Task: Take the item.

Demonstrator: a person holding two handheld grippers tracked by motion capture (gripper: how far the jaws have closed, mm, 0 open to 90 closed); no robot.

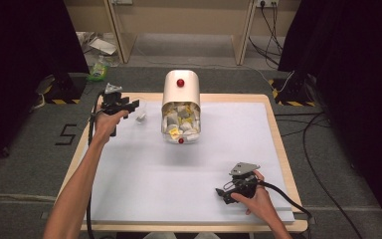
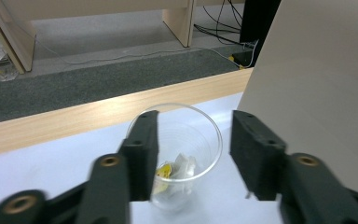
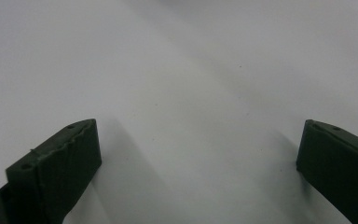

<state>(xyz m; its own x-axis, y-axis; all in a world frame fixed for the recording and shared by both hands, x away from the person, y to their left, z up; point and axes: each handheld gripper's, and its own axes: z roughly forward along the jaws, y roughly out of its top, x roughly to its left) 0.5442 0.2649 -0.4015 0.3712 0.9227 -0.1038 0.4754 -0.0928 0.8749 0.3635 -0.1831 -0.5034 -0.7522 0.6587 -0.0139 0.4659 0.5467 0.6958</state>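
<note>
My left fingers [image 2: 193, 154] stand open around the cup [image 2: 179, 154], which already has some packets [image 2: 177, 169] inside. My right fingers [image 3: 198, 172] rest wide open and empty on the desk [image 3: 191, 70]; I think the dispenser [image 1: 180, 107] has many more to give.

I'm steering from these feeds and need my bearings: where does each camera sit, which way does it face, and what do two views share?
High view: above the near table edge, facing forward and down on the white mat and bin; both forearms, left gripper, right gripper.
Left gripper view: on the left gripper, facing the clear cup; jaws apart around it.
Right gripper view: on the right gripper, facing bare mat; jaws wide apart.
Shared: the cup appears in the high and left gripper views.
</note>
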